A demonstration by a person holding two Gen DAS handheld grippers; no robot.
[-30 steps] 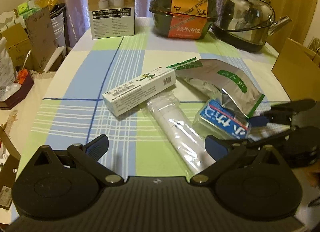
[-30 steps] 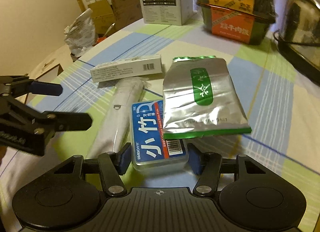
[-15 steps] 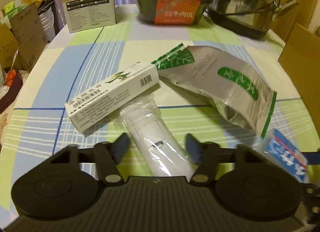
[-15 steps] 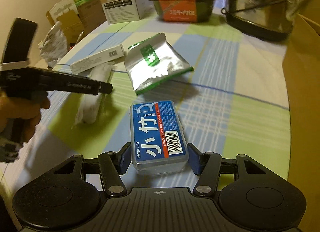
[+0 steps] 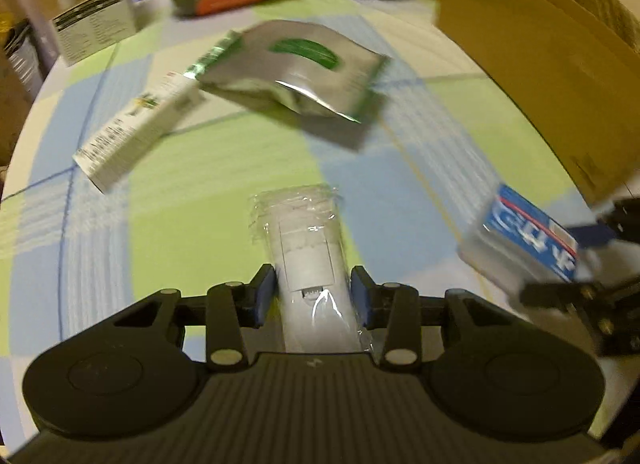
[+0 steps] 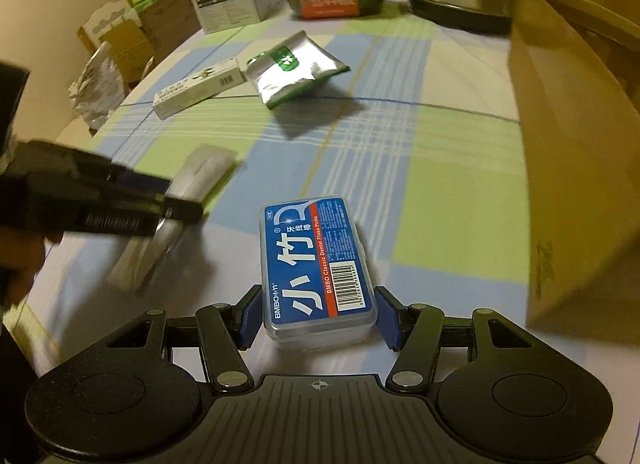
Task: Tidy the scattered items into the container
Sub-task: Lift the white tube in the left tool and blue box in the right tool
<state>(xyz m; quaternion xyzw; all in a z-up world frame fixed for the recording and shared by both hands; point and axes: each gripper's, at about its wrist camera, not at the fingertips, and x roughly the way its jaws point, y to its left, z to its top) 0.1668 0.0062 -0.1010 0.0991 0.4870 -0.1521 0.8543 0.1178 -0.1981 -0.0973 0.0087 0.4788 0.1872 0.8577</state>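
The blue floss pick box (image 6: 318, 264), labelled "BMBO Classic Dental Floss Picks", is pinched in the right gripper (image 6: 318, 316) above the checked tablecloth (image 6: 440, 184), beside the cardboard box (image 6: 568, 144). The left gripper (image 5: 314, 296) pinches a plastic-wrapped white item (image 5: 306, 248).

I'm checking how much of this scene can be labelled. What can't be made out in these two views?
- Cardboard box: inside hidden by its own wall in both views.
- Plastic-wrapped white item: what it is stays unclear; rear end under the left gripper.
- Long white carton: print motion-blurred in the left view, too small in the right.
- Floss pick box: rear edge behind the right gripper.
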